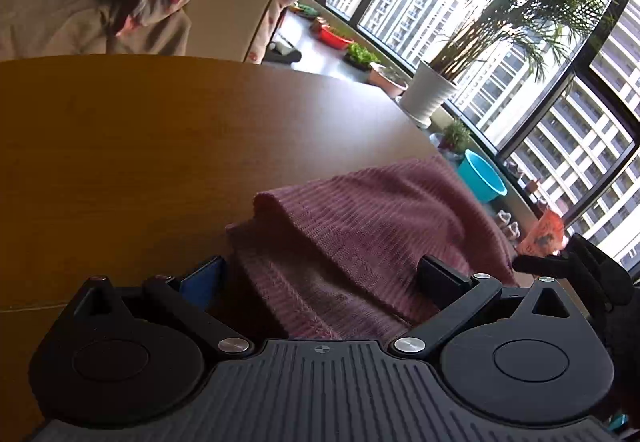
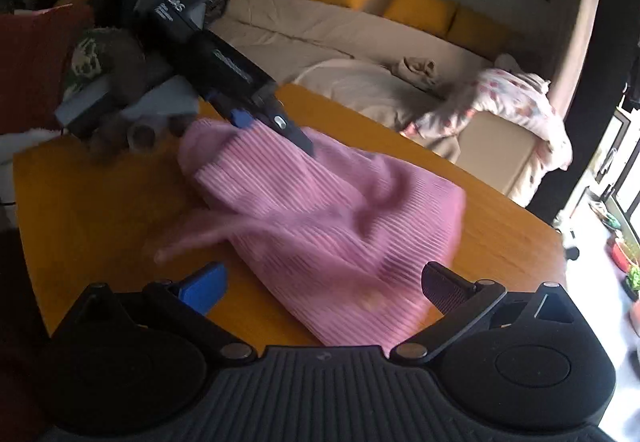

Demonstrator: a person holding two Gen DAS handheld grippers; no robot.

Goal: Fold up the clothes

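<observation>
In the left wrist view, the pink ribbed knit garment (image 1: 360, 242) is seen at lower centre, bunched on the brown wooden bench (image 1: 140, 142) and lying between the spread fingers of the left claw (image 1: 320, 278), which grips nothing. In the right wrist view, the garment (image 2: 332, 230) runs from upper left to lower right. The left claw (image 2: 276, 126) is angled down onto its far end; the right claw (image 2: 324, 282) is held wide apart over the near edge.
</observation>
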